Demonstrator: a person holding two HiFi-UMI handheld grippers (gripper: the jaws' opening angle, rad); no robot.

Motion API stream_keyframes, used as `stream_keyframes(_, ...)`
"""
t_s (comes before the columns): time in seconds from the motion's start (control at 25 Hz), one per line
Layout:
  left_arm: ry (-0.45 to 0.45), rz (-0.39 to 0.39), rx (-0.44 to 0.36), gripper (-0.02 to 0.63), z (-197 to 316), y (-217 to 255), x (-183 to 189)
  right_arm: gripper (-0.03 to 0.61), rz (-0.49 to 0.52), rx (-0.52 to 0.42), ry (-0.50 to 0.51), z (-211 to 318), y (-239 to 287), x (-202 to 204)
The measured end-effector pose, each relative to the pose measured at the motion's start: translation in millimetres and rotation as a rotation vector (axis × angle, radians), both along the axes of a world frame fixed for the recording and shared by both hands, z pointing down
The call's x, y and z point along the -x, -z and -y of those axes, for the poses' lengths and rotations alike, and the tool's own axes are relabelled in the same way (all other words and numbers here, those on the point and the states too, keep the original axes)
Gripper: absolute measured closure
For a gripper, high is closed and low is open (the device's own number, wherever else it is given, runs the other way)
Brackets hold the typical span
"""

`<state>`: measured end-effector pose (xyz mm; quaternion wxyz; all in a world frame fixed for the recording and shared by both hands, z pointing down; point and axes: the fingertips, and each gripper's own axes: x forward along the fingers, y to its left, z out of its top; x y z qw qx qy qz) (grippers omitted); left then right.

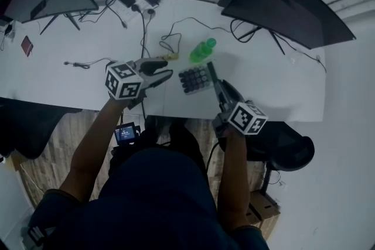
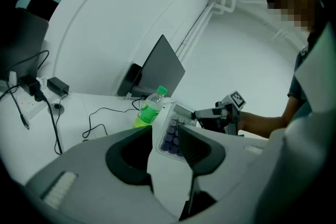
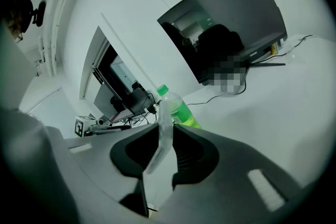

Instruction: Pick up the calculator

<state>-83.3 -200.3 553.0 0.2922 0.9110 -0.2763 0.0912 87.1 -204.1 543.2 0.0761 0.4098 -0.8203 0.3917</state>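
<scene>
White desk (image 1: 266, 88), right gripper (image 1: 211, 71) forward, gripping calculator (image 1: 194, 79)

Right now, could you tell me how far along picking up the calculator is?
Done: the right tongs are clamped on one edge of the calculator. In hand: it looks tilted and raised off the desk, near the green bottle. Left: carrying it clear.
</scene>
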Motion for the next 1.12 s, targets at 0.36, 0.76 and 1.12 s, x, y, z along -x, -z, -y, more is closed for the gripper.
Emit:
stream_keyframes(0.36, -0.006, 0.012, -0.098, 0.461, -19, 39, 14, 0.486, 0.003, -0.075, 0.002, -10, 41, 7)
stream_keyframes(0.76, 0.018, 0.010, -0.165, 0.462, -34, 68, 34, 0.488, 0.007, -0.215, 0.008, -18, 105, 18)
stream_keyframes(1.12, 0.041, 0.004, -0.177, 0.462, -43, 74, 47, 0.488, -0.001, -0.324, 0.011, -26, 155, 24)
